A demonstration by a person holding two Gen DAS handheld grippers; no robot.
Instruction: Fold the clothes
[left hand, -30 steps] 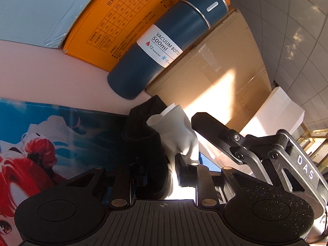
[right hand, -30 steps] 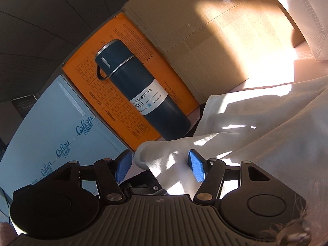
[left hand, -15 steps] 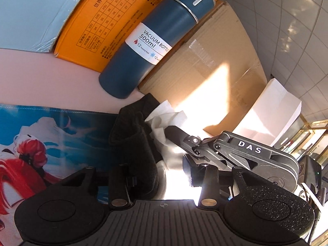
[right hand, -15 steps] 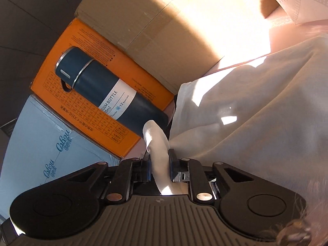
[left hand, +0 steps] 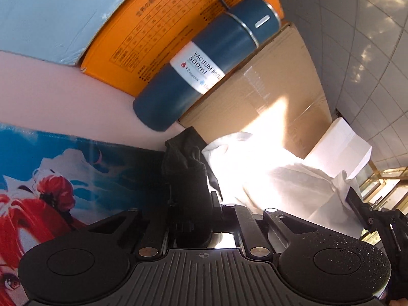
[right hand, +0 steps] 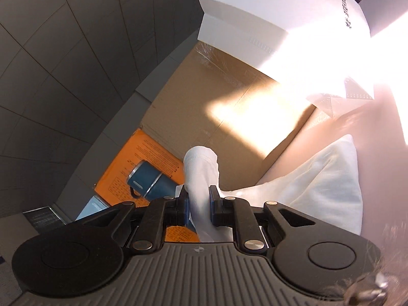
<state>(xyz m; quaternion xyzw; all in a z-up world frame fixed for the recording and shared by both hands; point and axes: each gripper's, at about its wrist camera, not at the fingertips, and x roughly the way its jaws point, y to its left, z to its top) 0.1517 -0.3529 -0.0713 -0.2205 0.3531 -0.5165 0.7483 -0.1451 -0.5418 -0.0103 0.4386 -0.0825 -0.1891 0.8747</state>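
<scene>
The vacuum bottle (left hand: 204, 76) is dark navy blue with a white label band printed in dark letters and a silver ring below its cap. It leans on an orange box (left hand: 158, 30) covered in a fine black printed table, beside a pale blue box (left hand: 56, 12) and a plain brown cardboard carton (left hand: 267, 97). The garment (right hand: 326, 183) is cream-white, washed out by sunlight, and next to it lies a black cloth (left hand: 186, 168), possibly knitted. The mat (left hand: 51, 173) shows a cartoon print in bright blue, white and red. The tabletop (left hand: 63, 94) is soft pink, and the white box (right hand: 267, 20) carries black lettering.
</scene>
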